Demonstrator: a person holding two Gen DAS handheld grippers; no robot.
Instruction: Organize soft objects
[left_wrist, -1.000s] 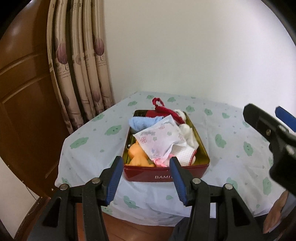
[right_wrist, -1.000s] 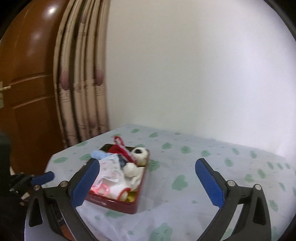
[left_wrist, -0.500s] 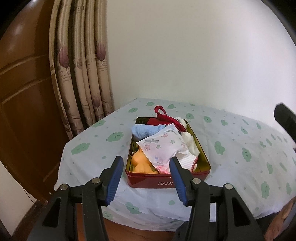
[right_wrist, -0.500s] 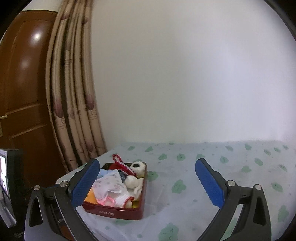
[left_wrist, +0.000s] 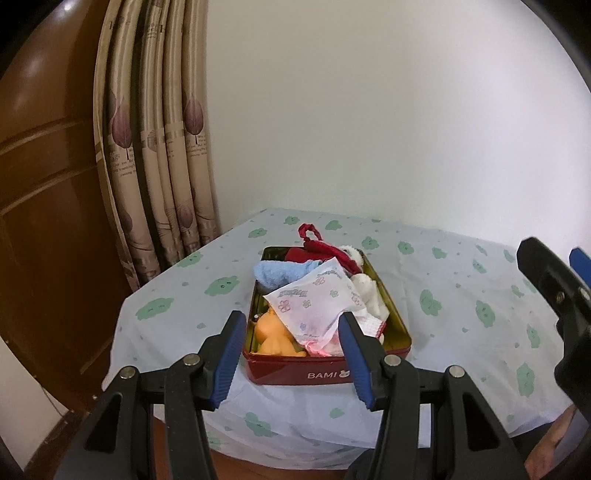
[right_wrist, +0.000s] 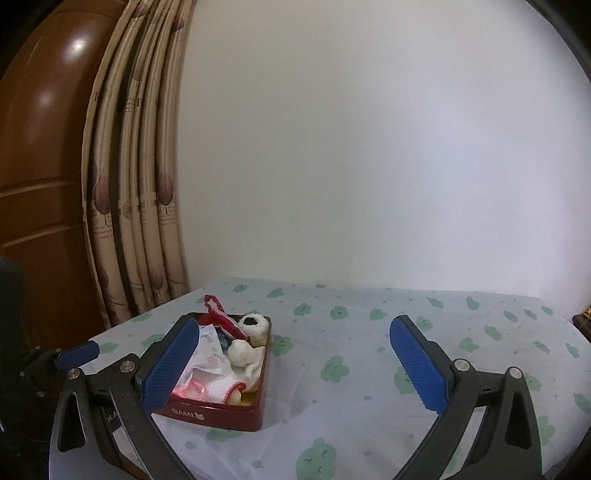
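- Bench (left_wrist: 461, 295), cloud-print cloth, fills the lower frame; red tin (left_wrist: 325, 373) sits lower centre, heaped with soft objects.
- Left tongs (left_wrist: 291, 354) spread, empty, hovering short of the tin's near wall.
- Right tongs (right_wrist: 295, 365) spread wide, empty, over bare cloth right of the tin.
- Printed white packet (left_wrist: 314, 299) lies topmost: judged best first pick, pinched at a free corner.
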